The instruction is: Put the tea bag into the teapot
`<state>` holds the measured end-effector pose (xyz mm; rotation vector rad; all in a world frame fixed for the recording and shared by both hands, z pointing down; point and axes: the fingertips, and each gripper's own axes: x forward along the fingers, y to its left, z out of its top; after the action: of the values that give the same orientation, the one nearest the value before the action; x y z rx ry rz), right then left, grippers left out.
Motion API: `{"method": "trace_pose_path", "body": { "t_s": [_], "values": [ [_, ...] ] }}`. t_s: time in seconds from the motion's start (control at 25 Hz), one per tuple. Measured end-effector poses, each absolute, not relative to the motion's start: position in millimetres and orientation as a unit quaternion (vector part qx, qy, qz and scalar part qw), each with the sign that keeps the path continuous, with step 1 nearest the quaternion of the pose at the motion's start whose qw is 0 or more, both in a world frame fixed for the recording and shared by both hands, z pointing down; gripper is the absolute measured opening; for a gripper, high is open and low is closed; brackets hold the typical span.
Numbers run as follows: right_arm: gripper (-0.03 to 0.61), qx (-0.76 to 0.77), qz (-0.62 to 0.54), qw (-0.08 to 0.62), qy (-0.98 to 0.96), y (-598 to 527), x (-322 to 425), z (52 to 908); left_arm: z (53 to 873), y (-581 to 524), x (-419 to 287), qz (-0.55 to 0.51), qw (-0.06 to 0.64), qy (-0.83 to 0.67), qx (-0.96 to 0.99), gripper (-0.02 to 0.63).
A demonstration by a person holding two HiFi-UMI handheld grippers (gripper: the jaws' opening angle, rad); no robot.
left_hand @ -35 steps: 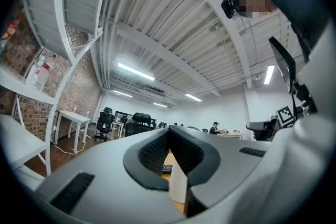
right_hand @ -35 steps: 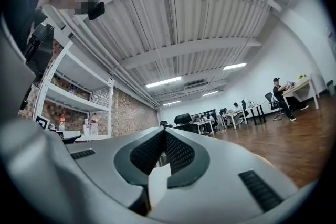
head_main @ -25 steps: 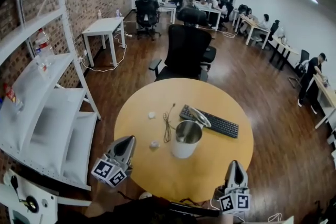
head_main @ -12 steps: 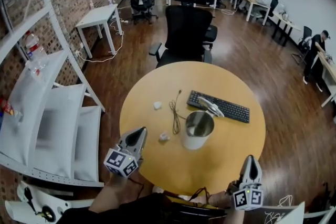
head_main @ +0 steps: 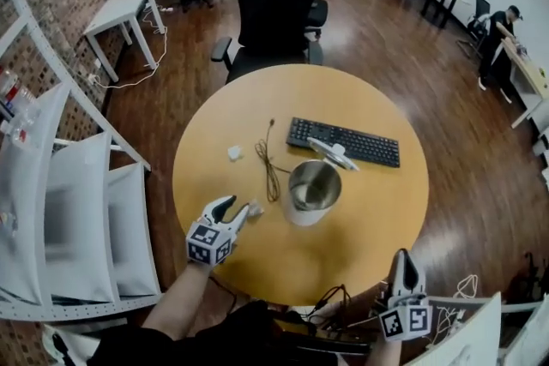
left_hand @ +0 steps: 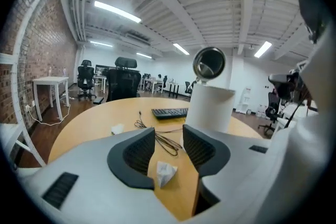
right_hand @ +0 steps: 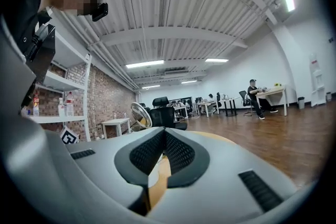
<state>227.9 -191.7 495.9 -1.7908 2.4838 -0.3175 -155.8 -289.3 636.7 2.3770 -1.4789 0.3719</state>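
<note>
While the left tongs (head_main: 238,208) stood wide, jaws just opened, small white tea bag (left_hand: 166,173) lay between them on the round yellow counter (head_main: 369,223), near the white cylindrical teapot (head_main: 298,215), right tongs (head_main: 402,255) closed, empty.

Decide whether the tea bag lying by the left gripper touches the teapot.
Apart. The head view shows a strip of bare table between the tea bag and the teapot.
</note>
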Motion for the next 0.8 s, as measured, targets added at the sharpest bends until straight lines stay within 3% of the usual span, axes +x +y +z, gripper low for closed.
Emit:
{"method": "trace_pose_path", "body": {
  "t_s": [0.12,0.44,0.8],
  "values": [
    [0.009,-0.607,-0.107,0.025,0.787,-180,238,491,669,-299,-147,0.177,0.164,-0.494,0.835,0.187],
    [0.009,-0.651,-0.107,0.002,0.751,-155,248,484,749,-313,-140,0.266,0.187,-0.463,0.825,0.187],
    [0.009,-0.647,-0.11,-0.016,0.754,-163,228,479,767,-311,-129,0.309,0.168,-0.438,0.828,0.187]
  ]
}}
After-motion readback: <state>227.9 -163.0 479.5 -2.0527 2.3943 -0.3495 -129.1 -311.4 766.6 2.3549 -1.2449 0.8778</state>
